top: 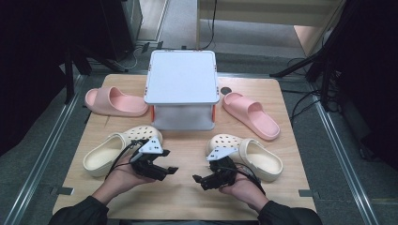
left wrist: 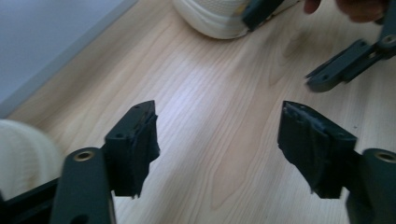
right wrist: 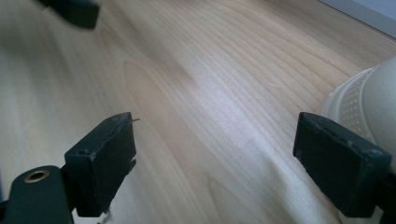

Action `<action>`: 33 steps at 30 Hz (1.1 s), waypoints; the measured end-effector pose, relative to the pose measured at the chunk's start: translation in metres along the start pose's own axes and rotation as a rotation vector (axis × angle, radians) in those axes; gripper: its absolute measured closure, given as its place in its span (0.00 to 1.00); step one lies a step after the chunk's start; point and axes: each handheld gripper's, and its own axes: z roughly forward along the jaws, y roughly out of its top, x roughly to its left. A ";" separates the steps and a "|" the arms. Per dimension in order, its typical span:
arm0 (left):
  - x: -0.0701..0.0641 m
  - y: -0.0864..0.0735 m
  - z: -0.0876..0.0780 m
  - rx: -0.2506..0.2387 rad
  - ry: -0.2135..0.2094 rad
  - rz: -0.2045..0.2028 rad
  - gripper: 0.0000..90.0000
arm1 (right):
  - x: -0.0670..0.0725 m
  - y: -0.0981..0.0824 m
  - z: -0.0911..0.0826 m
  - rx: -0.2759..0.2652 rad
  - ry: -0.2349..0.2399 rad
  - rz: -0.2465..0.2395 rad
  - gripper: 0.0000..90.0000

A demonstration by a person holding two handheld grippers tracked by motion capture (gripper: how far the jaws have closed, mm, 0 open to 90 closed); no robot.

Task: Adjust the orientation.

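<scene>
We hold both tools spread and empty over the bench (top: 187, 197): left tool (top: 170, 169), right tool (top: 199, 179). Each cream clog lies just outboard and beyond its own tool, left clog (top: 117, 149) and right clog (top: 251, 157), long axes slanting inward toward the stand (top: 182, 77).

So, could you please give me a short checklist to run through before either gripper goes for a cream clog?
1. Left gripper jaws open, nothing between: ok.
2. Right gripper jaws open, nothing between: ok.
3. Left cream clog sole down, free of the gripper: ok.
4. Right cream clog sole down, free of the gripper: ok.
5. Bare table between grippers: ok.
6. White stand lower level free: cannot tell.
</scene>
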 end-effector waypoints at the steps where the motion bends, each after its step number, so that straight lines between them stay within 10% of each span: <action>1: 0.000 0.000 -0.003 0.004 0.014 0.005 0.34 | 0.000 0.000 0.000 0.000 0.000 0.000 0.14; 10: 0.002 0.001 -0.012 0.038 -0.002 -0.053 0.44 | 0.004 0.003 -0.009 0.057 0.027 -0.097 0.15; 15: 0.008 -0.002 -0.018 0.046 -0.059 -0.171 0.57 | 0.001 0.007 -0.017 0.041 0.062 -0.077 0.35; 22: 0.011 -0.004 -0.028 0.077 -0.032 -0.089 0.56 | 0.003 0.007 -0.021 0.075 0.096 -0.111 0.47; 33: 0.015 -0.008 -0.048 0.156 -0.059 -0.090 0.54 | -0.001 0.016 -0.026 0.012 0.087 -0.171 0.50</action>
